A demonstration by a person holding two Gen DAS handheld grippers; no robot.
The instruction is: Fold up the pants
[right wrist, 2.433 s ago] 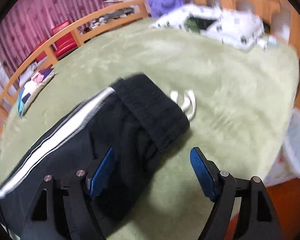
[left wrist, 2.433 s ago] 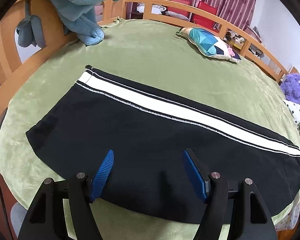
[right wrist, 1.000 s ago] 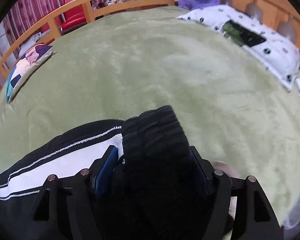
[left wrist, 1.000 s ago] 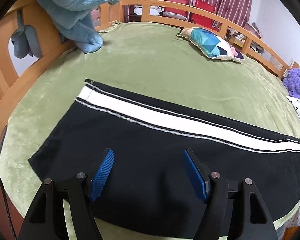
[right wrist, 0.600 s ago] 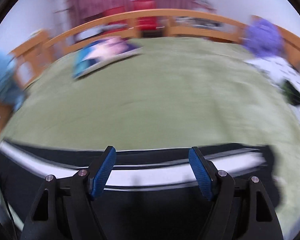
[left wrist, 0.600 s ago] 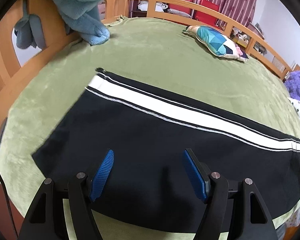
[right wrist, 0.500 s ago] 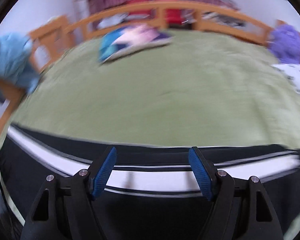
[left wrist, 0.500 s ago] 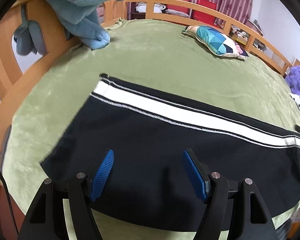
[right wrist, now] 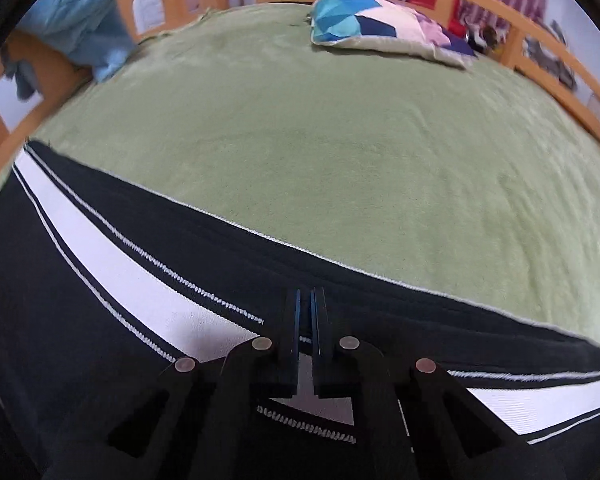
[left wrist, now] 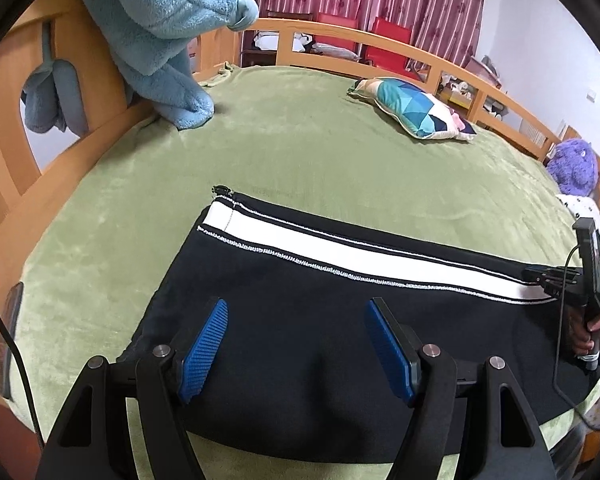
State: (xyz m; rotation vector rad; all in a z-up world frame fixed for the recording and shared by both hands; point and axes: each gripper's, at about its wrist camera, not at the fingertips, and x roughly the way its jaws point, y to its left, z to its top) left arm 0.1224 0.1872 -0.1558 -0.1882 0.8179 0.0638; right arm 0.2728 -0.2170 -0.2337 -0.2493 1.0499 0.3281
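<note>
Black pants (left wrist: 308, 320) with a white side stripe lie flat along the near edge of a green bed. My left gripper (left wrist: 296, 344) is open, hovering over the black fabric near the leg hem, holding nothing. My right gripper (right wrist: 307, 320) is shut, its blue pads pinched on the pants (right wrist: 100, 300) at the striped far edge. The right gripper also shows at the right edge of the left wrist view (left wrist: 556, 276), resting on the stripe.
The green blanket (left wrist: 320, 160) covers the bed inside a wooden rail (left wrist: 380, 40). A blue plush blanket (left wrist: 156, 40) hangs at the far left corner. A patterned pillow (left wrist: 412, 108) and a purple plush toy (left wrist: 572, 168) lie further back.
My right gripper swung from the waistband end to the striped far edge and closed on the fabric. My left gripper stayed open and shifted slightly along the pants.
</note>
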